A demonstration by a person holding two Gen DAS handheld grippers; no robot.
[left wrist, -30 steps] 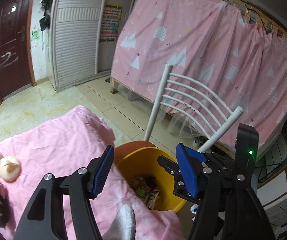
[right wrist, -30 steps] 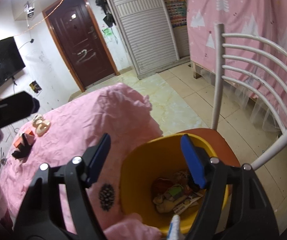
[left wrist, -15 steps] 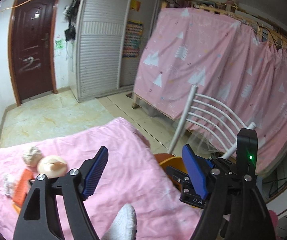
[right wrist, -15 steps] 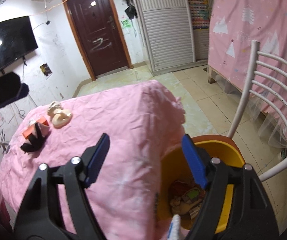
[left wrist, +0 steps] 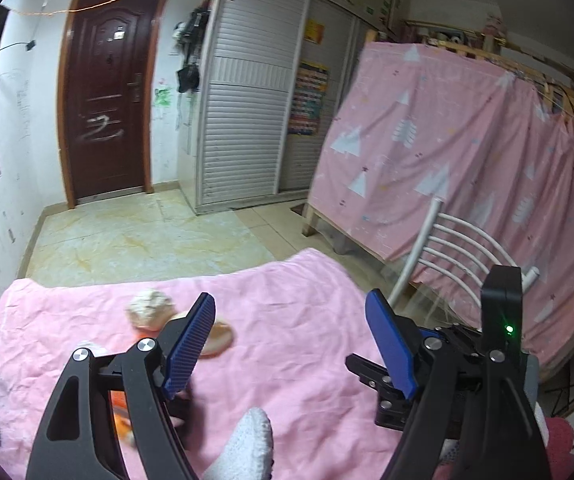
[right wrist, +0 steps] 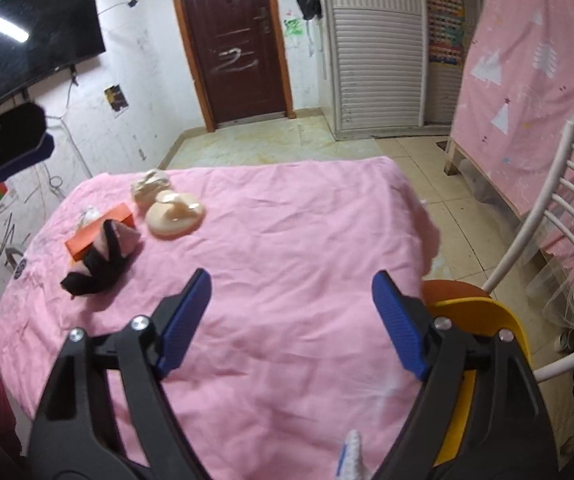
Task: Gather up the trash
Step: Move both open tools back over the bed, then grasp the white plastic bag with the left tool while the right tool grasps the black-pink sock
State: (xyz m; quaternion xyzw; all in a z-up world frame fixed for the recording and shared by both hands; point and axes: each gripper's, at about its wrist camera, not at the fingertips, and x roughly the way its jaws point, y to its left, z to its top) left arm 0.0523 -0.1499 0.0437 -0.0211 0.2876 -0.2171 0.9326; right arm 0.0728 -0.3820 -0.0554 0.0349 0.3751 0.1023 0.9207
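Trash lies on the pink-covered table (right wrist: 287, 248): a crumpled paper ball (right wrist: 150, 184), a round beige lid (right wrist: 175, 216), an orange box (right wrist: 99, 230) and a black-and-pink wrapper (right wrist: 101, 262). The yellow bin (right wrist: 483, 320) sits on a chair seat at the table's right edge. My right gripper (right wrist: 291, 320) is open and empty above the table's near part. My left gripper (left wrist: 291, 344) is open and empty over the table; the paper ball (left wrist: 149, 306) and the lid (left wrist: 217, 340) lie just behind its left finger, and the orange box (left wrist: 121, 414) is partly hidden.
A white metal chair back (right wrist: 559, 240) rises right of the bin. A pink curtain (left wrist: 467, 160) covers a bed frame to the right. A brown door (right wrist: 235, 40), a shuttered wardrobe (right wrist: 375, 48) and a wall TV (right wrist: 35, 40) stand beyond the tiled floor.
Both grippers swung left from over the yellow bin to over the table. The trash items now sit nearer the centre of both views. Both stayed open.
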